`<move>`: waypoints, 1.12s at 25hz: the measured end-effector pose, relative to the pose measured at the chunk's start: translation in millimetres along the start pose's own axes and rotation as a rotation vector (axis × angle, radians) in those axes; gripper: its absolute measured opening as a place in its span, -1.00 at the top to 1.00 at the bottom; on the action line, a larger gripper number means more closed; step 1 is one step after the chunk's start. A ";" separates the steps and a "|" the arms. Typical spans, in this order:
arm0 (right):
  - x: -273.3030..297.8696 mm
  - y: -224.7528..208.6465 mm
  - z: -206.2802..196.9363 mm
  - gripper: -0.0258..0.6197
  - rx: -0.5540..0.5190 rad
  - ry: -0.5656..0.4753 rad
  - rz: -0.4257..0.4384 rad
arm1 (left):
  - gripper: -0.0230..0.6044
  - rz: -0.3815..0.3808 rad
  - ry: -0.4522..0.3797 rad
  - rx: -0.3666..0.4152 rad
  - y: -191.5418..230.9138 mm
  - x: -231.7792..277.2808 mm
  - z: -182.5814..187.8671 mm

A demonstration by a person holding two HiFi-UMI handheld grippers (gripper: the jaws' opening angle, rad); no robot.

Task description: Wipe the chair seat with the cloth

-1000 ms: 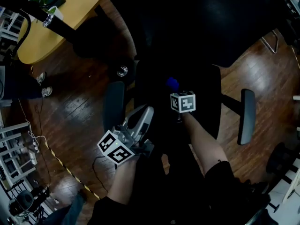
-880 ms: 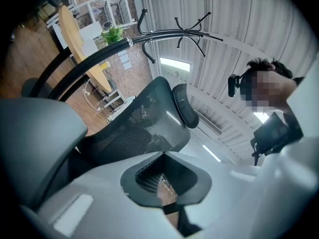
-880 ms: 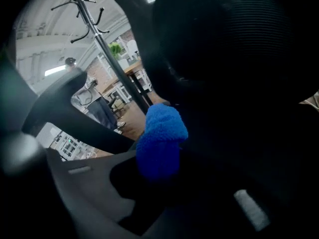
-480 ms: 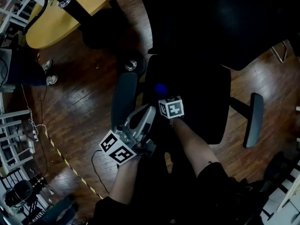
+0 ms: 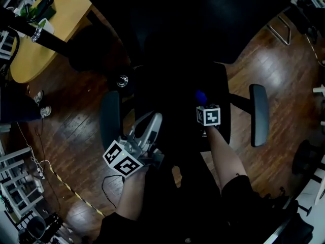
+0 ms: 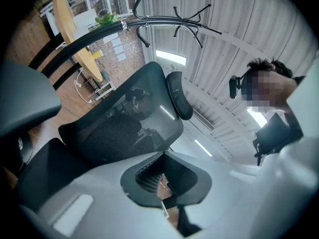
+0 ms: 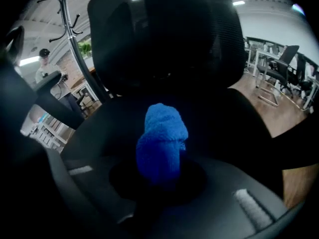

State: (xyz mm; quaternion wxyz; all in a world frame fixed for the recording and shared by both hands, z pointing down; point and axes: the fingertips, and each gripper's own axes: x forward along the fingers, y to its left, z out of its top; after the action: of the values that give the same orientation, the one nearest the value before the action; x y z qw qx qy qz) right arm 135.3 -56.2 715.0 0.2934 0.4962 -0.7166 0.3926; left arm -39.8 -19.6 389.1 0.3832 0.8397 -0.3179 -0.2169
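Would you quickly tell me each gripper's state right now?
The left gripper is closed, empty.
The right gripper is closed on the blue cloth.

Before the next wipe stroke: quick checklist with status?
1. Cloth gripped: ok. The blue wad sits between the shut jaws of the right gripper.
2. Cloth touching the chair seat: cannot tell. It is over the seat, but the seat is too dark to show contact.
3. Left gripper out of the way: ok. It is at the seat's front left by the left armrest, with its jaws together and nothing in them.
4. Room on the right: ok. The cloth is near the seat's right side, apart from the right armrest.
5. Nothing lying on the seat: cannot tell, too dark.
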 end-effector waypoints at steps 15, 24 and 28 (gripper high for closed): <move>-59.2 -98.9 -3.3 0.81 0.056 -0.055 -0.165 | 0.95 -0.042 0.046 -0.009 -7.5 27.7 -18.5; -23.5 13.3 -2.6 0.81 0.006 -0.003 0.005 | 0.95 0.017 -0.027 0.009 -5.9 -7.3 4.7; 2.1 113.6 -11.4 0.81 -0.082 0.034 0.166 | 0.95 0.060 -0.074 0.032 -2.6 -34.8 25.9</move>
State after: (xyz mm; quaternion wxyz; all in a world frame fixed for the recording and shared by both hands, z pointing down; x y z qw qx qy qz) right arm 27.9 -24.9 691.7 0.2923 0.4161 -0.7655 0.3942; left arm -79.0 -7.0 375.5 0.3642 0.8272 -0.3602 -0.2311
